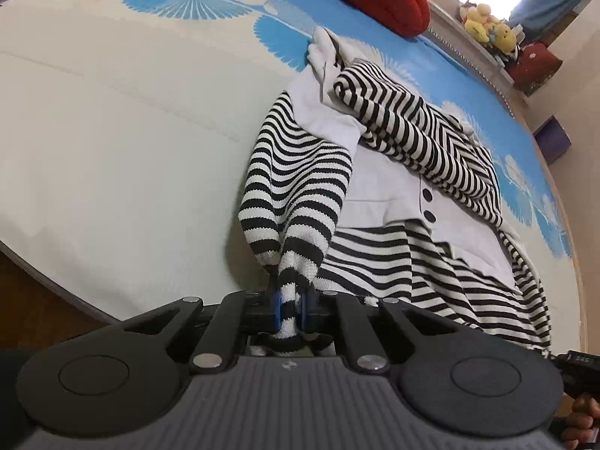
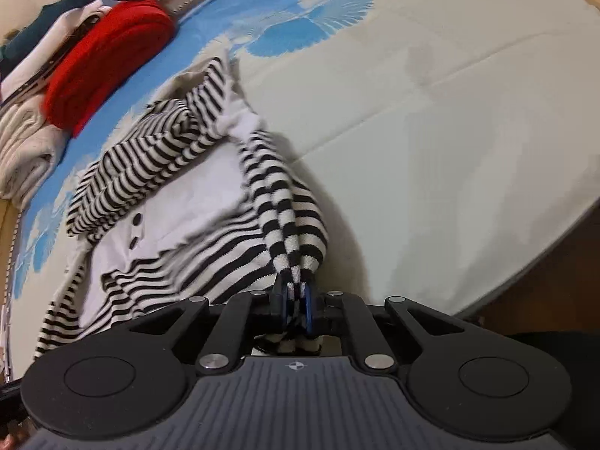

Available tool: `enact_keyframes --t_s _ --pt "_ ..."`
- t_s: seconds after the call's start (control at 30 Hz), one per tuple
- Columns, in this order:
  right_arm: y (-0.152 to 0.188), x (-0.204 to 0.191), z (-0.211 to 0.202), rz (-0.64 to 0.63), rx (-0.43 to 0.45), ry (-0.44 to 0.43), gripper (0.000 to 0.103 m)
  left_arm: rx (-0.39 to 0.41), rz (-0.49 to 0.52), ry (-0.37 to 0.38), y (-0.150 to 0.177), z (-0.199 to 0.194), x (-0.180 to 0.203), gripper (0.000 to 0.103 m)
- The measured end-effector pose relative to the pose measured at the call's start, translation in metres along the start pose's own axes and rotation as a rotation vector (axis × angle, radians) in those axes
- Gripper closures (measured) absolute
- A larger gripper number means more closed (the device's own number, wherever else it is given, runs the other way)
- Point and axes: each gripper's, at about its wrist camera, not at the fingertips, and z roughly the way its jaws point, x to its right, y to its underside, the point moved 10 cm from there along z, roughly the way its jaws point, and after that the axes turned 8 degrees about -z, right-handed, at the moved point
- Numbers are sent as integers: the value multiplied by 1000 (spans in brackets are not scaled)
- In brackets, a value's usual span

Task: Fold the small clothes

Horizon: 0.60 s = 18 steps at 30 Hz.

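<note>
Left wrist view: the left gripper (image 1: 290,309) and right gripper (image 2: 296,305) each pinch the near hem of the black-and-white striped knit garment (image 1: 405,172), stretching away across the cream-and-blue bed sheet (image 1: 131,131).

Rumpled black-and-white striped garment (image 1: 393,142) on bed

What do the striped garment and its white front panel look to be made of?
The striped garment looks like soft matte knit: ribbed loops show in the stripes near the left gripper and right gripper, both pinching it. Its white panel with dark buttons looks like smooth woven cloth, probably cotton, lying flat with creases.
</note>
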Motion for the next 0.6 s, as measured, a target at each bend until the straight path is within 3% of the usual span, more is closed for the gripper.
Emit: enact_keyframes --t_s 0.13,0.2,0.3,0.43,0.47,0.53,0.6 --pt "17 4 19 -4 -95 13 92 -95 -44 -63 8 21 -13 85" --pt "25 2 28 -27 -136 32 84 -124 -55 -81 10 27 -17 70" --pt "29 0 34 -64 -150 63 76 -137 -12 -113 14 32 -20 66" --pt "30 0 39 -69 -159 79 75 -142 17 -128 19 35 -21 66" --pt "30 -1 39 -77 -159 82 75 -140 21 -129 19 35 -21 68" --pt "31 -5 39 -104 -155 81 78 -131 32 -121 19 35 -19 84" --pt "31 -8 37 -112 -141 62 92 -104 47 -112 18 31 -15 94"
